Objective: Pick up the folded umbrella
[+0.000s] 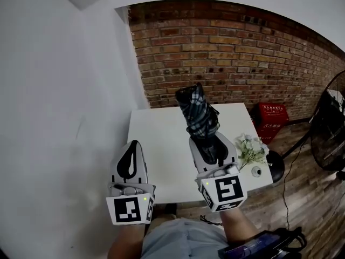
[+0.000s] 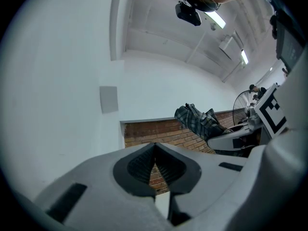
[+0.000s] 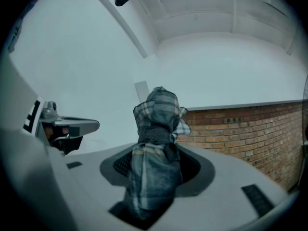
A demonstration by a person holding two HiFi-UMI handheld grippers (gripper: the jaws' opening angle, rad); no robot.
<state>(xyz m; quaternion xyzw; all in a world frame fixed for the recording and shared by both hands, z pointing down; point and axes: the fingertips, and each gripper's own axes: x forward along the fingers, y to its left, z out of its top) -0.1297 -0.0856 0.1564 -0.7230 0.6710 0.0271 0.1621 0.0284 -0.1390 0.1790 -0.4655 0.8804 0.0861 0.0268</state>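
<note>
Two in all: the left hand-held gripper (image 1: 133, 144) and the right hand-held gripper (image 1: 209, 139). One folded umbrella (image 1: 197, 112), one white surface (image 1: 161, 150), one red crate (image 1: 271, 118), one standing fan (image 1: 330, 125), one bunch of white flowers (image 1: 251, 149), one brick wall (image 1: 226, 53).

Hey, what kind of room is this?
Likely a plain indoor workroom or studio: a bare brick wall, a small white table, plus a standing fan and a red crate.

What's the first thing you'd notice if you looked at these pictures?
The dark plaid folded umbrella, sticking up from the right gripper, which is clamped on it over the white table. Behind it runs a red brick wall, and white flowers sit at the table's right edge.
</note>
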